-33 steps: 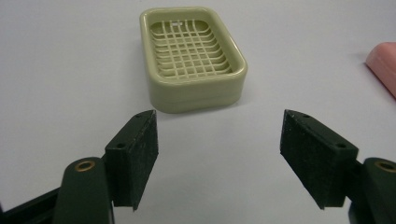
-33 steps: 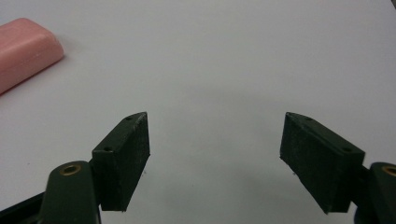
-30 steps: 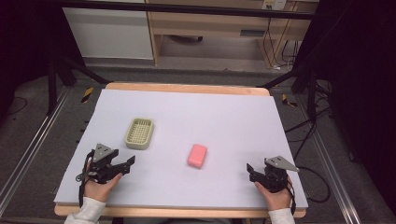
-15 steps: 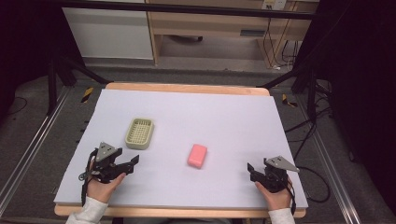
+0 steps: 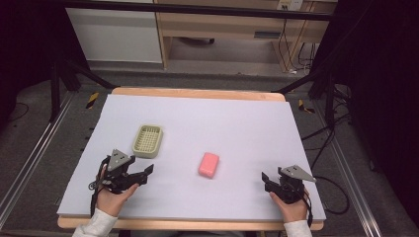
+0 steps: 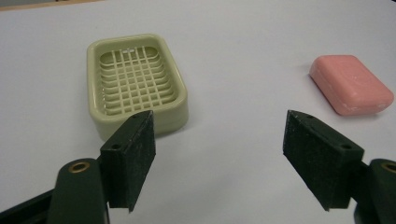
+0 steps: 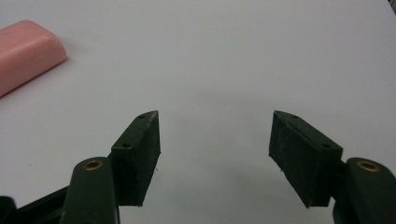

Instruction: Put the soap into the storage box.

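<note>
table: white sheet [image 5: 237, 118] over a wooden top, wood edge showing far and near
soap dish: pale green, gridded [image 5: 147, 140], left of centre, lying flat on the sheet
soap: pink bar [image 5: 209, 164], right of the soap dish and nearer, well apart from it
left gripper: [image 5: 146, 172] near left, held in a hand, pointing right, jaws apart with nothing between, just been opening, just near of the soap dish
right gripper: [image 5: 265, 179] near right, held in a hand, pointing left toward the soap, jaws just been closing, nothing between them
sleeves: white cuffs at the near edge
</note>
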Demonstrator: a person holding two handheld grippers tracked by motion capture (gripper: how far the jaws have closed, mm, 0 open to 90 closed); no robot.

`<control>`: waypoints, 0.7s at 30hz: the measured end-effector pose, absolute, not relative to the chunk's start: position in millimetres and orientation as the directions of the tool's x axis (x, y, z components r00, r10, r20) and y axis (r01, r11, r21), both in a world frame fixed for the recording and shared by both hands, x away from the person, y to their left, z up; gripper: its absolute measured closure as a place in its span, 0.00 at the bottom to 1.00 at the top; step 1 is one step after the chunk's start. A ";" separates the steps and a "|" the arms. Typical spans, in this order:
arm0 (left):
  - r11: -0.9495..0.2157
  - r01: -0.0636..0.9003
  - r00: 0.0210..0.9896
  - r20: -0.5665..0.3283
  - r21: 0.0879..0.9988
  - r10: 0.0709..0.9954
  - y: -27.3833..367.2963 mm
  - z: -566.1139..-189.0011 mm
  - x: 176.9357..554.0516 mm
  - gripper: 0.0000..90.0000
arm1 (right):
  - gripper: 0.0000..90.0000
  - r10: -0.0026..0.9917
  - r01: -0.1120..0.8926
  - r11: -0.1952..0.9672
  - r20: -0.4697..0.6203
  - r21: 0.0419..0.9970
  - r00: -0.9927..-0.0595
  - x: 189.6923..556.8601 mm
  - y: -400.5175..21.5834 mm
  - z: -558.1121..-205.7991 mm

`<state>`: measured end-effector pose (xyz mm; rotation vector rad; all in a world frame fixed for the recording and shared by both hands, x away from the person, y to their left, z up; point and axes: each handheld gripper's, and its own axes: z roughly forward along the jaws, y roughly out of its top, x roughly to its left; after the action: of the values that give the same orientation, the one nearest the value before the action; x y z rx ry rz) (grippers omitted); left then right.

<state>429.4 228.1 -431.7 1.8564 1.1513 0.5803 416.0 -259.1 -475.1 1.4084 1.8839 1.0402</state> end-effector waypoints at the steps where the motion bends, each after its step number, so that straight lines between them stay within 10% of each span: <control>1: -0.215 0.484 0.471 -0.046 0.848 0.881 227.0 -430.6 429.4 0.28 | 0.39 0.957 0.522 0.144 0.015 0.841 -0.289 416.0 -258.9 -475.0; 21: -0.218 0.461 0.486 -0.039 0.860 0.873 214.8 -411.7 439.7 0.27 | 0.41 0.958 0.520 0.145 0.012 0.842 -0.286 415.4 -257.8 -475.5</control>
<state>439.7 214.8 -411.7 1.8503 1.1160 0.5892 415.4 -257.8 -475.5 1.4103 1.8803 1.0387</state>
